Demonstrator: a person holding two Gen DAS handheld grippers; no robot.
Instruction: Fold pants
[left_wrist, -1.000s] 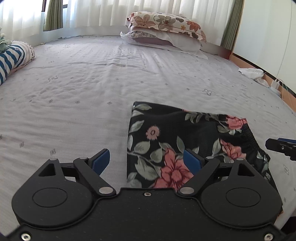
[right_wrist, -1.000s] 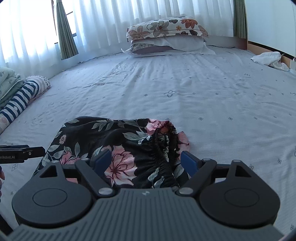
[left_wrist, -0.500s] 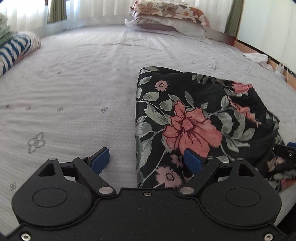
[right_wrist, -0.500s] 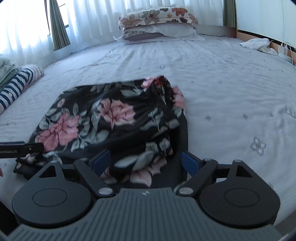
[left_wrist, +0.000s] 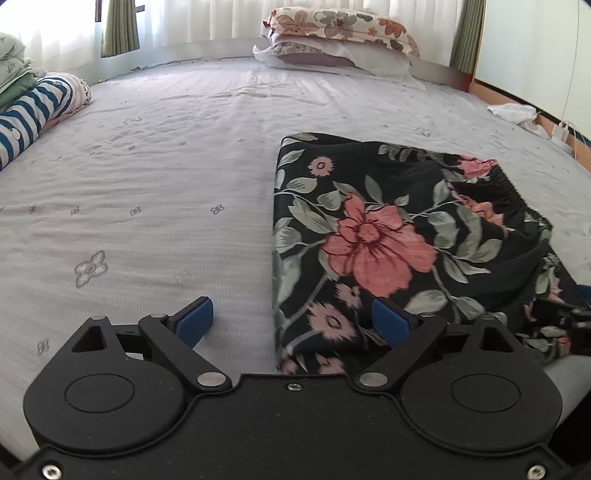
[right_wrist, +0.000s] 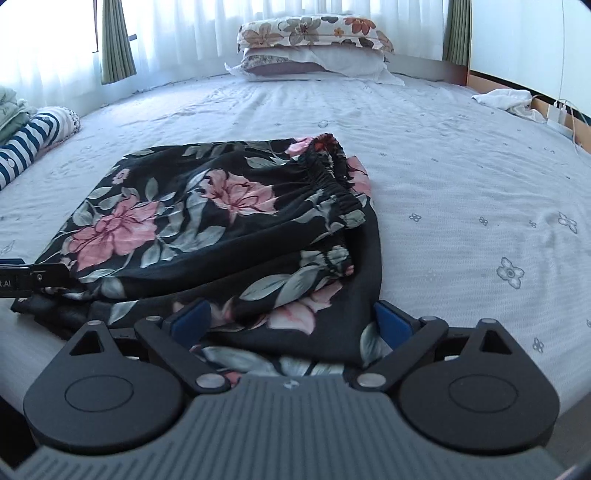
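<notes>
The folded black pants with pink flowers (left_wrist: 373, 236) lie flat on the pale bed sheet (left_wrist: 147, 184). My left gripper (left_wrist: 291, 321) hovers low over their near left corner; its blue fingertips (left_wrist: 194, 321) straddle the left edge without pressing, and the jaws are opening. In the right wrist view the pants (right_wrist: 207, 221) show their gathered waistband (right_wrist: 332, 184) on the right. My right gripper (right_wrist: 291, 319) is over the near right corner with cloth between its jaws, which are also opening and not pressing. The left gripper's finger (right_wrist: 33, 277) shows at that view's left border.
Two stacked pillows (left_wrist: 340, 40) lie at the head of the bed under white curtains. A striped garment and folded clothes (left_wrist: 33, 110) lie at the left. A white cloth (right_wrist: 506, 99) and a plug with cables (right_wrist: 557, 114) sit by the wooden right edge.
Both grippers came down and forward to the near edge of the pants, which now fill more of each view. Both pairs of jaws stand slightly wider.
</notes>
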